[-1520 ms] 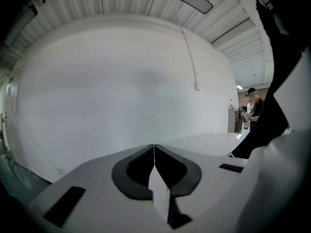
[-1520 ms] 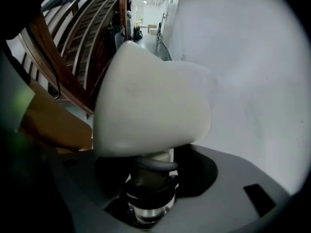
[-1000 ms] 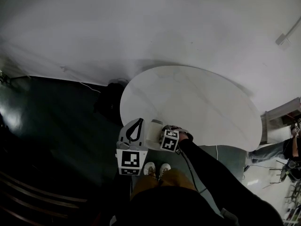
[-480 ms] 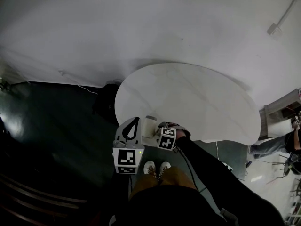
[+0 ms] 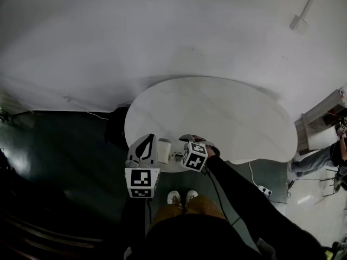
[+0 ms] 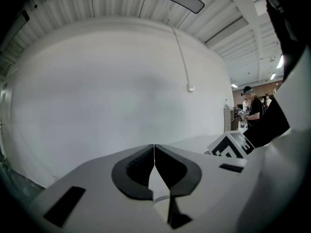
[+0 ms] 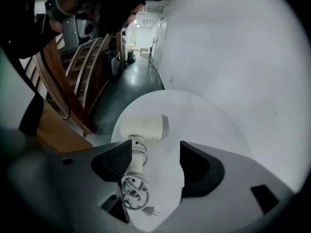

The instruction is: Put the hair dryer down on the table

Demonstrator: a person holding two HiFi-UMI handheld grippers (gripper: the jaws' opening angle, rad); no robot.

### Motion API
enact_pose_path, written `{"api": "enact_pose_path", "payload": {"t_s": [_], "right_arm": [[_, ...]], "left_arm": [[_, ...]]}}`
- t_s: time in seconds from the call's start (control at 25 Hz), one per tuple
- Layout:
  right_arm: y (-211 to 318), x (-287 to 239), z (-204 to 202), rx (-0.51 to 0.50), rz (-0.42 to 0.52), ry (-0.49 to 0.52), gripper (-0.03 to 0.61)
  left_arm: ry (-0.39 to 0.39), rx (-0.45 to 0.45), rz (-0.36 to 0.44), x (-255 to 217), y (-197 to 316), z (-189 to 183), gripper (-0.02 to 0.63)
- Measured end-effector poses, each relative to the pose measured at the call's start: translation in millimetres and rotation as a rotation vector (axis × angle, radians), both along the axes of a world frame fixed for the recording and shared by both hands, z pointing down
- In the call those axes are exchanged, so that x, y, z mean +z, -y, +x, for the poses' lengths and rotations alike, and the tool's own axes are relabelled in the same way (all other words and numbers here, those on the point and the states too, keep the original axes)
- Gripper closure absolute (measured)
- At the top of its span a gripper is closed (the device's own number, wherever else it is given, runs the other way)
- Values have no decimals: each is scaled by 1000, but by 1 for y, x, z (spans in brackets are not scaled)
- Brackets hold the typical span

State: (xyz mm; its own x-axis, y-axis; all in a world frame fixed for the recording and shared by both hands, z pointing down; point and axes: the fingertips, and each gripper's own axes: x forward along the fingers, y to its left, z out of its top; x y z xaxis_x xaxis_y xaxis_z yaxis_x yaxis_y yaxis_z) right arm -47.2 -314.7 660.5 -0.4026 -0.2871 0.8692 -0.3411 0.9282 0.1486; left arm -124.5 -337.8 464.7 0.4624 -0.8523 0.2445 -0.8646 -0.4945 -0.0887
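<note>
Lying on its side on the round white table [image 5: 227, 118], the hair dryer [image 7: 143, 126] rests close to the edge nearest you. Its cream barrel lies across the tabletop and its handle points back toward your right gripper [image 7: 154, 154]. That gripper's jaws stand spread wide, with nothing clamped between them. The handle runs along the inner side of the jaw at that view's left, and it is unclear whether it touches the pad. The cord [image 7: 132, 188] is coiled around the handle's end, and the plug [image 7: 149, 210] lies just beyond it on the table. From the head view, your right gripper hangs over the near rim, just right of the hair dryer. Your left gripper [image 6: 154, 152] has its jaws pressed together with nothing between them, and it faces the white wall [image 6: 97, 91]. From above it sits just left of the hair dryer, at the table's edge. Your shoes [image 5: 180, 197] stand on the dark floor [image 5: 65, 145] below.
</note>
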Motion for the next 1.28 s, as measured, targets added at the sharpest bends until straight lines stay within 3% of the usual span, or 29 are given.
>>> {"api": "enact_pose_path", "payload": {"t_s": [0.48, 0.72, 0.96, 1.28], "right_arm": [[24, -87, 62, 273, 158, 298, 264], [23, -153, 94, 493, 274, 591, 264], [14, -203, 132, 532, 452, 713, 265], [-3, -227, 170, 566, 538, 821, 288]], "left_arm": [[38, 72, 20, -16, 18, 54, 595], [47, 119, 30, -20, 15, 86, 595], [4, 136, 29, -24, 11, 108, 595], [8, 144, 72, -36, -3, 140, 595]]}}
